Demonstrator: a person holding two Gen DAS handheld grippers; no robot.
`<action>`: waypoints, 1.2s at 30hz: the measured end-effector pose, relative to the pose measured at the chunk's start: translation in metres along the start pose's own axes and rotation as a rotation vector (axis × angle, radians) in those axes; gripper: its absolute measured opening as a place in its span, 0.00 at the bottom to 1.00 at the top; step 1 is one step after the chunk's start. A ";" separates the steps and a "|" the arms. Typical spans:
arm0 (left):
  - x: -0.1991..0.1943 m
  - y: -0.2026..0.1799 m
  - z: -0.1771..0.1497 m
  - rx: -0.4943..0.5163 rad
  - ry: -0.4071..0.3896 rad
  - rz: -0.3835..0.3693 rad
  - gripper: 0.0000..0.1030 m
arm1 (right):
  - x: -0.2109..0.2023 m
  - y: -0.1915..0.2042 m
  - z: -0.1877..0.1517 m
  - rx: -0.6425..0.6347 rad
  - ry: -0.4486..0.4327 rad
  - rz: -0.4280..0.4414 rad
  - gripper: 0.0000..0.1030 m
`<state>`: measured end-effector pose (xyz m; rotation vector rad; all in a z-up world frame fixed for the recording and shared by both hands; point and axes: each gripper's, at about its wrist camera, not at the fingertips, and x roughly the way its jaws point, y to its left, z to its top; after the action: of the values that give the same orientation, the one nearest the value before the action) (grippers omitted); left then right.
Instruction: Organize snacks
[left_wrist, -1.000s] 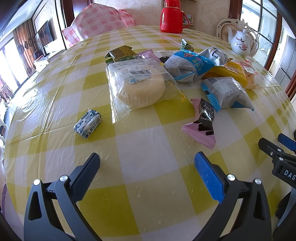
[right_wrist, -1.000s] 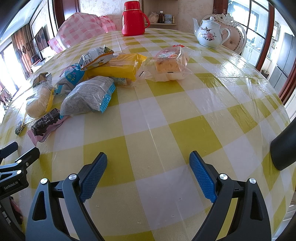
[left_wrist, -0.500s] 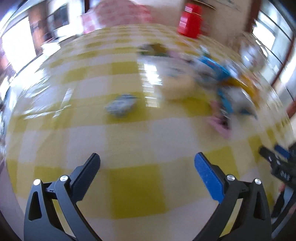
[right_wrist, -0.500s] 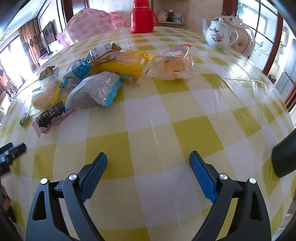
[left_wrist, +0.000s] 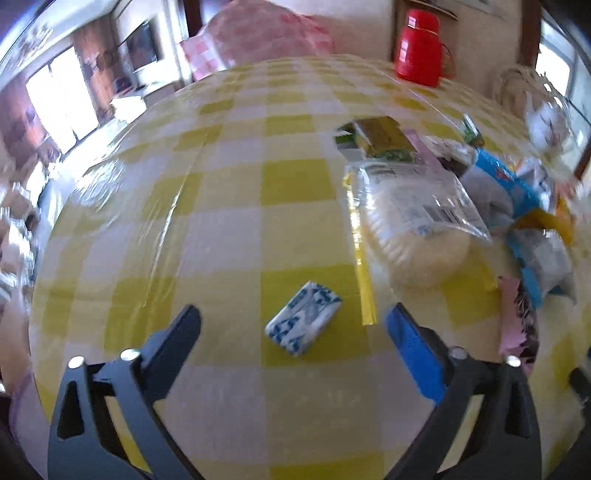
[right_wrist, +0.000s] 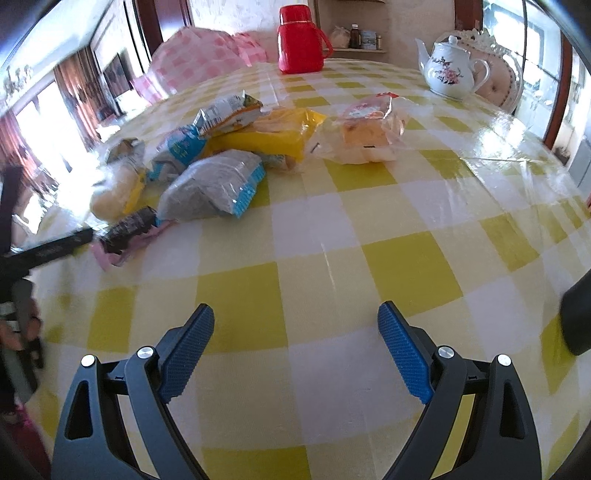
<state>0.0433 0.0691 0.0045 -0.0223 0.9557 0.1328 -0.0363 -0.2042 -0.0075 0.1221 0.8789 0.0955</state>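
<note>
A small blue-and-white wrapped snack (left_wrist: 303, 322) lies alone on the yellow checked tablecloth (left_wrist: 229, 229). My left gripper (left_wrist: 293, 323) is open, its fingers on either side of that snack, not touching it. A round cake in clear wrap (left_wrist: 417, 225) and a pile of snack packs lie to its right. In the right wrist view the pile holds a grey pack with blue trim (right_wrist: 214, 184), a yellow pack (right_wrist: 273, 136), a cake in clear wrap (right_wrist: 365, 134) and a pink-and-black wrapper (right_wrist: 129, 230). My right gripper (right_wrist: 295, 325) is open and empty over bare cloth.
A red thermos (right_wrist: 300, 38) stands at the table's far edge and a white flowered teapot (right_wrist: 448, 72) at the far right. A pink checked cushion (right_wrist: 199, 62) lies behind the table. The left gripper's arm (right_wrist: 48, 251) shows at the left of the right wrist view.
My left gripper has swung left and forward, so the small blue-and-white snack now sits between its open fingers. My right gripper has moved slightly closer to the pile.
</note>
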 end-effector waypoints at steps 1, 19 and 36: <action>-0.003 0.000 -0.001 0.015 -0.016 -0.030 0.73 | -0.002 -0.001 0.000 0.003 -0.005 0.035 0.84; -0.078 0.024 -0.049 -0.053 -0.185 -0.124 0.21 | 0.024 0.125 0.020 0.076 0.058 0.239 0.87; -0.123 0.055 -0.101 -0.032 -0.220 -0.238 0.21 | -0.002 0.128 -0.009 -0.122 -0.071 0.110 0.12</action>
<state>-0.1154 0.1034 0.0486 -0.1478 0.7250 -0.0686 -0.0491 -0.0778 0.0071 0.0597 0.7932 0.2461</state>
